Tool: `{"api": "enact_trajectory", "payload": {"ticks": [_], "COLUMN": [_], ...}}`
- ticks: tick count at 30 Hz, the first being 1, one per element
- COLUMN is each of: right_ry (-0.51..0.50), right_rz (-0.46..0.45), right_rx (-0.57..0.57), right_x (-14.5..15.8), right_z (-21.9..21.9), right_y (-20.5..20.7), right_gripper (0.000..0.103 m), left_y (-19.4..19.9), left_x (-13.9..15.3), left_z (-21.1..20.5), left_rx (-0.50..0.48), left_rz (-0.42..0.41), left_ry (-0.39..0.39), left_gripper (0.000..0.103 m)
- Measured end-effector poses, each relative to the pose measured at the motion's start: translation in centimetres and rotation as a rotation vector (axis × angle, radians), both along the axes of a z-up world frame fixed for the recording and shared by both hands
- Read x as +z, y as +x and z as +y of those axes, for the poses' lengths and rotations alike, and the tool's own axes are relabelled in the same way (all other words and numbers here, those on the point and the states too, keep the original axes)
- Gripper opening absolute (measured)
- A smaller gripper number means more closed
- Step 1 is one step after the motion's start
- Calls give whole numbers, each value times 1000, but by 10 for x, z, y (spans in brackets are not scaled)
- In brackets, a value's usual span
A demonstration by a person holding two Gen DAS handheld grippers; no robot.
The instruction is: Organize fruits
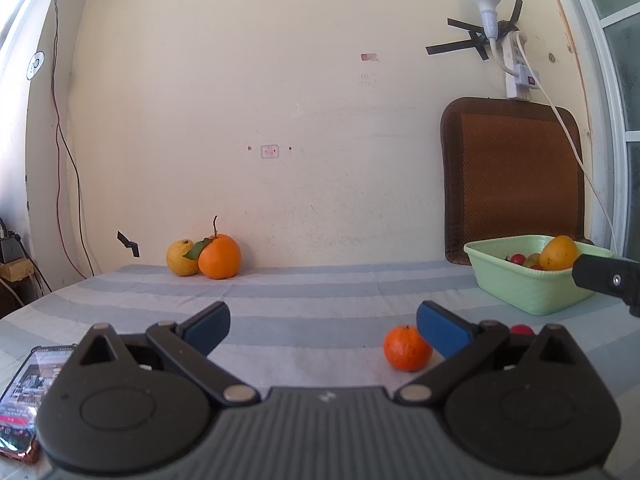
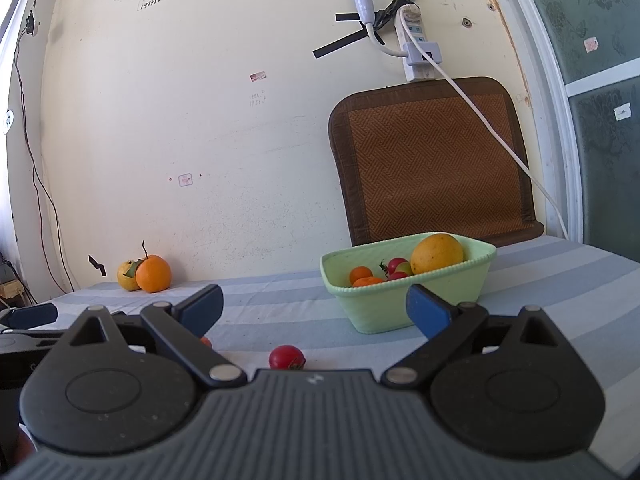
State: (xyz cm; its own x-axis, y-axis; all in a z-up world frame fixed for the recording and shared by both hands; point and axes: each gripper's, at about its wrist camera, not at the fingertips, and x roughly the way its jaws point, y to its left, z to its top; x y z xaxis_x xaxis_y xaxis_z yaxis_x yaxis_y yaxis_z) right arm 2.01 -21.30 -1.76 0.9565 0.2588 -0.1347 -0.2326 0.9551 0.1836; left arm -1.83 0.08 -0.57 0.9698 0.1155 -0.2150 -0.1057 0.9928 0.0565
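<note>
My left gripper [image 1: 323, 326] is open and empty above the striped tablecloth. A small mandarin [image 1: 407, 348] lies just left of its right finger. A red cherry tomato [image 1: 522, 329] peeks out behind that finger. My right gripper [image 2: 314, 310] is open and empty, with a red cherry tomato [image 2: 286, 357] on the cloth between its fingers. The green basket [image 2: 384, 308] stands just beyond, holding a yellow orange [image 2: 437, 253], mandarins [image 2: 361, 275] and cherry tomatoes [image 2: 397, 265]. The basket also shows in the left wrist view [image 1: 520, 288]. An orange with a leaf [image 1: 219, 256] and a yellow pear [image 1: 182, 257] sit by the wall.
A phone [image 1: 22, 396] lies at the table's left front edge. A brown woven cushion [image 2: 434, 160] leans on the wall behind the basket. A white cable [image 2: 500, 140] hangs from a power strip [image 2: 416, 48] down to the right. A glass door [image 2: 600, 100] is at the far right.
</note>
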Motion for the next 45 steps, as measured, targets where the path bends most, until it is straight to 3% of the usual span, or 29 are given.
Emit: {"api": "enact_trajectory", "payload": {"ticks": [15,23,45], "right_ry": [1,0,1], "right_rz": [1,2,5], "right_rx": [-2,0,13], "right_x": [0,0,-2], "right_z": [0,1,3], "right_y": [-1,-1,0], "right_gripper": [99,99,99], "left_y": [0,2,4], "left_x": [1,-1,1], "left_z": [0,-7,1], "left_rx": [1,23,0], "left_rz": [5,19,37], "left_ry": [0,49,6], "left_gripper": [103,103,103]}}
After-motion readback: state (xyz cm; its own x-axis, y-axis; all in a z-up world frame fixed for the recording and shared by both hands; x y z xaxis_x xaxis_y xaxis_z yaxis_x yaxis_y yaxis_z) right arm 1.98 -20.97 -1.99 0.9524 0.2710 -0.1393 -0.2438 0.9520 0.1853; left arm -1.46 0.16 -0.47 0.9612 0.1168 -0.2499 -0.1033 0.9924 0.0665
